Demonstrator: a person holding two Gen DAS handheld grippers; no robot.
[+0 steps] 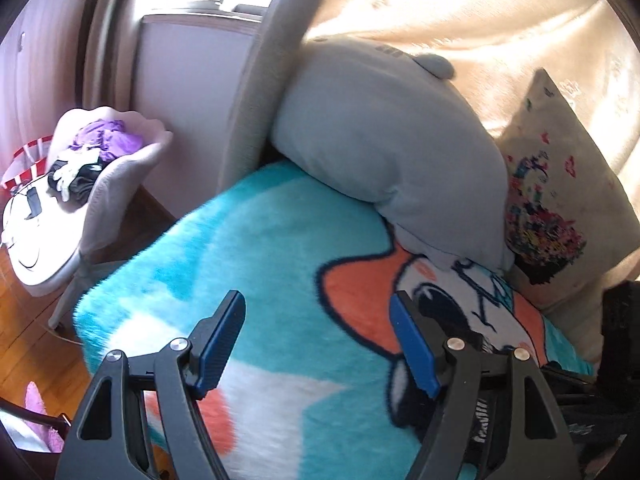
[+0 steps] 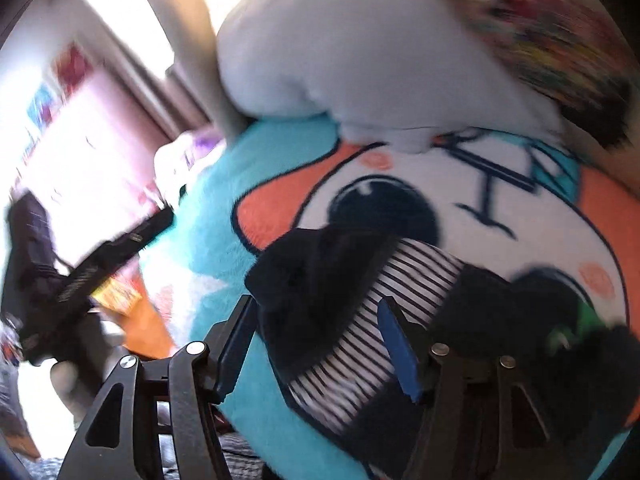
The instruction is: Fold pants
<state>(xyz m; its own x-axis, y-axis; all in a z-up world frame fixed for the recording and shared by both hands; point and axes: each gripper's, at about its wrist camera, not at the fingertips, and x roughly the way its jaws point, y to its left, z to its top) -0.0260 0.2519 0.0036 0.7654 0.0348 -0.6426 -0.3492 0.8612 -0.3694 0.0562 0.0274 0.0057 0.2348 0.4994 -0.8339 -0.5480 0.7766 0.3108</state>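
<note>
Two black two-finger grippers with blue pads work over a fluffy turquoise blanket (image 1: 256, 232) printed with an orange-and-white cartoon face. From its own wrist view, the left gripper (image 1: 318, 340) hangs above the blanket with its jaws spread apart and nothing between them — only bare turquoise and white pile shows in the gap. At the far right edge of that view a dark, rough-textured mass sits on the blanket, too cut off to tell what it is.

From the right wrist view, the right gripper (image 2: 320, 340) is tilted down over the dark pants (image 2: 304, 276), which lie bunched on the blanket over the cartoon's face, with a black-and-white striped lining (image 2: 404, 280) turned outward. Its jaws stand apart; the striped cloth lies in the gap between the pads, though the view is blurred and neither pad visibly presses on it. The left gripper shows here too, as a blurred black bar at the left.

Beyond the blanket, a pale grey plush pillow (image 1: 384, 136) rests against the bed's head end, and just beside it leans a cream cushion with a multicoloured floral print (image 1: 560, 184). Off the bed's side stands a light chair (image 1: 108, 184) piled with purple, white and black clothes, on a wooden floor (image 1: 24, 320).
</note>
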